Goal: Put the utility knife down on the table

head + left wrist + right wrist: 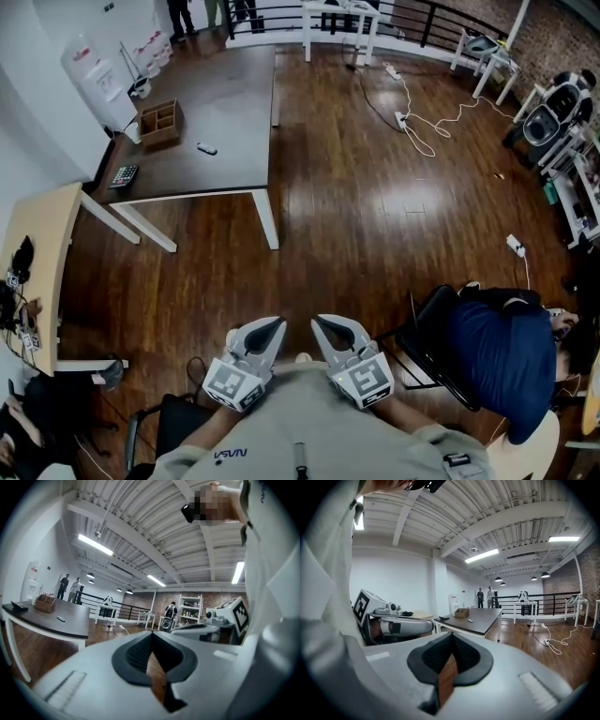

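Close to the person's chest, grey left tool (280,323) and right tool (317,322) are each pressed together, empty; dark rectangular table (230,103) stands well apart.

The right gripper (452,637) has its jaws pressed together, empty. At one o'clock from them, a dark table (483,619) carries a wooden box (462,613). The left gripper (401,626) lies at nine o'clock.

From the head view we look steeply down, close over the left tongs (277,323) and right tongs (317,321); the dark tabletop (216,103) lies far ahead. Each gripper view sits low behind its own jaws, facing nearly level across the room. All three share that tabletop, its wooden box (160,122) and the railing (412,19).
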### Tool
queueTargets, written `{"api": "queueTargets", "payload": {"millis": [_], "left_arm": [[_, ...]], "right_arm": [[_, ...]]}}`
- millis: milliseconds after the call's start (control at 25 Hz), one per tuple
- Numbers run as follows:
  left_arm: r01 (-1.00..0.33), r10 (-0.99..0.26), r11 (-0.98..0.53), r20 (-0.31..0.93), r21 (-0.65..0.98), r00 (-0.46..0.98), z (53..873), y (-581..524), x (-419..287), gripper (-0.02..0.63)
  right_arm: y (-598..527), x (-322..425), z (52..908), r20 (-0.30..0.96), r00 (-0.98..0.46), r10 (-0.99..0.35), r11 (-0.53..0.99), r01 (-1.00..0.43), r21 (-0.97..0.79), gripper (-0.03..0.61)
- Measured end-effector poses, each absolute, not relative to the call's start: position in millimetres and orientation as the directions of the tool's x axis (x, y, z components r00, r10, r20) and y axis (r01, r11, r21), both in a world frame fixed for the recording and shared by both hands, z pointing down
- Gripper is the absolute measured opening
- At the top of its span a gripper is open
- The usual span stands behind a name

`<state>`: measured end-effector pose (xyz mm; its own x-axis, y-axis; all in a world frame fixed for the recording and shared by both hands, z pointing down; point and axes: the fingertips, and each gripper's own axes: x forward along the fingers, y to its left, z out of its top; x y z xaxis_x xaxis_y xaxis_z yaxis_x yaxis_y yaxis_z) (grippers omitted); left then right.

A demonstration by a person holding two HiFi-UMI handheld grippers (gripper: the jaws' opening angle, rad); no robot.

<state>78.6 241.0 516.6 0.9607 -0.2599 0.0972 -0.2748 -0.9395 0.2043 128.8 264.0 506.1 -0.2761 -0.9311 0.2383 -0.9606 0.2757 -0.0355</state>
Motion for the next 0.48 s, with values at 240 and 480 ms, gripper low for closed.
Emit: {"api": "queueTargets", "payload": {"millis": [240, 480], "left_arm": [[-0.268, -0.252, -0.944, 0.107, 0.192, 0.962, 516, 249, 89, 0.002], [-0.243, -0.225, -0.955, 0.115, 0.171, 0.967, 514, 250, 96, 0.002]], "right_arm": [[272, 140, 508, 0.232, -0.262, -0.937, 0.256, -0.965, -0.056, -0.002], [272, 144, 505, 0.22, -0.254, -0.942, 0.249, -0.967, -0.048, -0.002]]}}
